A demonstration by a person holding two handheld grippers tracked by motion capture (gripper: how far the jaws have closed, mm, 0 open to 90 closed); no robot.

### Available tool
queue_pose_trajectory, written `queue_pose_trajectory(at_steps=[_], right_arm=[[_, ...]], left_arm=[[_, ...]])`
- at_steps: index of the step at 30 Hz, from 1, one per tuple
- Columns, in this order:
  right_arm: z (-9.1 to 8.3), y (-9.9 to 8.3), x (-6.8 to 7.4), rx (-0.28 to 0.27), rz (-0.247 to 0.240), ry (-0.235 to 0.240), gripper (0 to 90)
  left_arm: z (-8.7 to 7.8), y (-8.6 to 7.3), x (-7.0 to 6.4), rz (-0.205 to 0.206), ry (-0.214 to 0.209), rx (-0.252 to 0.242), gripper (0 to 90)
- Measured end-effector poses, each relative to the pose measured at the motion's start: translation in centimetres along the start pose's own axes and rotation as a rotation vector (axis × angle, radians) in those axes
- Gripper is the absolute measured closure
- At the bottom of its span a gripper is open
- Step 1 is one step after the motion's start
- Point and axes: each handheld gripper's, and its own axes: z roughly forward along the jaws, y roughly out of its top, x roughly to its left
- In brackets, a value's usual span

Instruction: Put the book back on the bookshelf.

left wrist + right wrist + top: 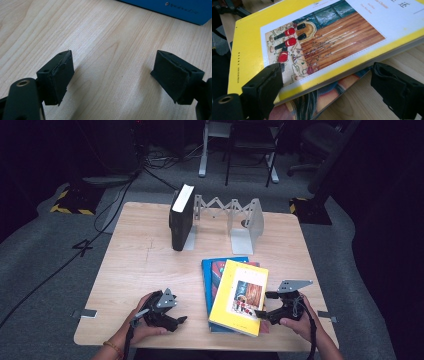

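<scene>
the left gripper (172, 319) is resting on the near left of the table (140, 265), jaws apart and empty. right of it, the yellow book (240, 296) is lying on top of a stack at the near centre. it is looking stiff, light, glossy, likely slippery; its near right edge seems the best hold. the right gripper (324, 87) is straddling that edge, jaws spread, not yet clamped. spine print too small to read.
</scene>
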Motion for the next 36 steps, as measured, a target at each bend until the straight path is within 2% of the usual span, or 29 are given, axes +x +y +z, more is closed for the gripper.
queue_pose_trajectory(at_steps=[5,12,16,26,29,32,34,36], right_arm=[[0.3,0.4,-0.2,0.02,-0.004,0.015,9.9],[0.6,1.0,0.2,0.022,-0.052,-0.01,10.2],[0.6,1.5,0.9,0.026,-0.121,-0.047,12.1],[0.8,2.5,1.9,0.036,-0.209,-0.093,16.8],[0.9,2.6,1.7,0.046,-0.207,-0.081,16.8],[1.1,2.9,1.3,0.066,-0.177,-0.056,16.6],[1.2,3.0,0.8,0.081,-0.14,-0.027,16.3],[1.4,3.0,0.3,0.086,-0.12,0.003,15.3]], left_arm=[[0.0,0.0,0.0,-0.003,-0.007,0.0,16.8],[0.2,0.2,0.0,0.0,0.001,0.004,15.5],[0.3,0.2,0.0,-0.004,0.002,0.004,15.1],[0.3,0.4,0.0,-0.004,0.003,0.008,15.3],[0.6,1.0,0.3,-0.019,0.007,0.017,18.5],[0.5,1.5,0.6,-0.023,-0.051,0.001,25.5],[0.3,2.1,0.6,-0.011,-0.028,-0.022,25.4],[0.0,2.9,0.5,0.009,-0.029,-0.043,25.5]])
